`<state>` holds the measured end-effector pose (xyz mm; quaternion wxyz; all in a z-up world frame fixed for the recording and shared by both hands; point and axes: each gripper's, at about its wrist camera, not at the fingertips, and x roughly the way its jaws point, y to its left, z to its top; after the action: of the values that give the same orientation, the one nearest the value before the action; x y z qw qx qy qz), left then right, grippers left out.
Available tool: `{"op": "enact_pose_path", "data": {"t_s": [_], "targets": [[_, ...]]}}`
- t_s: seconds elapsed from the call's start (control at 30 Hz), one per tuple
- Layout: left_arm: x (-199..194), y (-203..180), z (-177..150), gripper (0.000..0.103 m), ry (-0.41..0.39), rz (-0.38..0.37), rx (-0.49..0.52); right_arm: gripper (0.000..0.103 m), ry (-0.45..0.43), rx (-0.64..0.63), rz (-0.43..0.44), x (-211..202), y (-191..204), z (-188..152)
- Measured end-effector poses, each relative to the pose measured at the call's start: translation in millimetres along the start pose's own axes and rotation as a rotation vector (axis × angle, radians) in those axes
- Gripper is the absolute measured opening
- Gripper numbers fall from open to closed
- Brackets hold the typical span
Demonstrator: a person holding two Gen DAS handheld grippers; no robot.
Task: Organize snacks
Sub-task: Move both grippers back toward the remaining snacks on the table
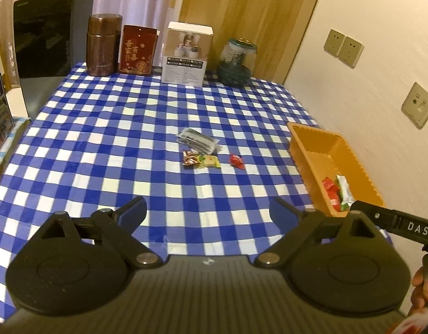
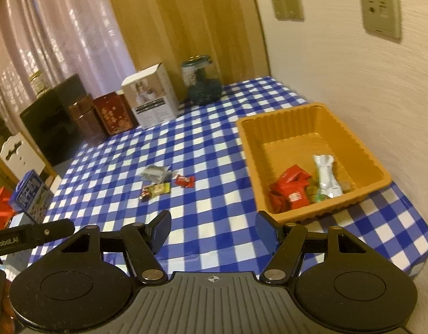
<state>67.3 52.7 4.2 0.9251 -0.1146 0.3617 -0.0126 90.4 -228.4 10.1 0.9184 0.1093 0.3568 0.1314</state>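
Hovering low over the near edge of the checked tabletop [image 1: 102, 128], both tongs empty: left tongs [image 1: 208, 214] spread wide, right tongs [image 2: 212, 232] parted about halfway, nothing between the pads of either.

Lying ahead of the left tongs, near the middle of the cloth: a grey foil packet [image 1: 198, 140], a brown-gold sweet [image 1: 191, 159] touching a yellow-green sweet [image 1: 209, 162], and a red sweet [image 1: 237, 161] just beside them to the right. Looking nearer the left tongs, almost straight along their line; sitting ahead and to the left of the right tongs. Grey packet's long axis running slightly slantwise across the left view.

Waiting on the right by the wall: orange tray [image 2: 361, 150], closer to the right tongs, already holding red wrappers [image 2: 290, 186] and a silver pack [image 2: 326, 175].

Hard to make out: print on the small wrappers, and the tray's contents partly cut off behind the right tongs' body in the left view.
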Motion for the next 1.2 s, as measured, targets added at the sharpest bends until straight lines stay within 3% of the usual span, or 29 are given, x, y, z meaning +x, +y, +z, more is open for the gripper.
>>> {"op": "enact_pose_path", "data": {"t_s": [0.53,1.2], "targets": [[24.9,21.5,15.8,0.094,-0.029,0.055,0.065,0.067,0.052,-0.095,0.043,48.7,31.1,0.5],[116.8,46.8,35.3,0.093,-0.010,0.053,0.086,0.067,0.116,-0.202,0.056,159.2,34.8,13.8]]}}
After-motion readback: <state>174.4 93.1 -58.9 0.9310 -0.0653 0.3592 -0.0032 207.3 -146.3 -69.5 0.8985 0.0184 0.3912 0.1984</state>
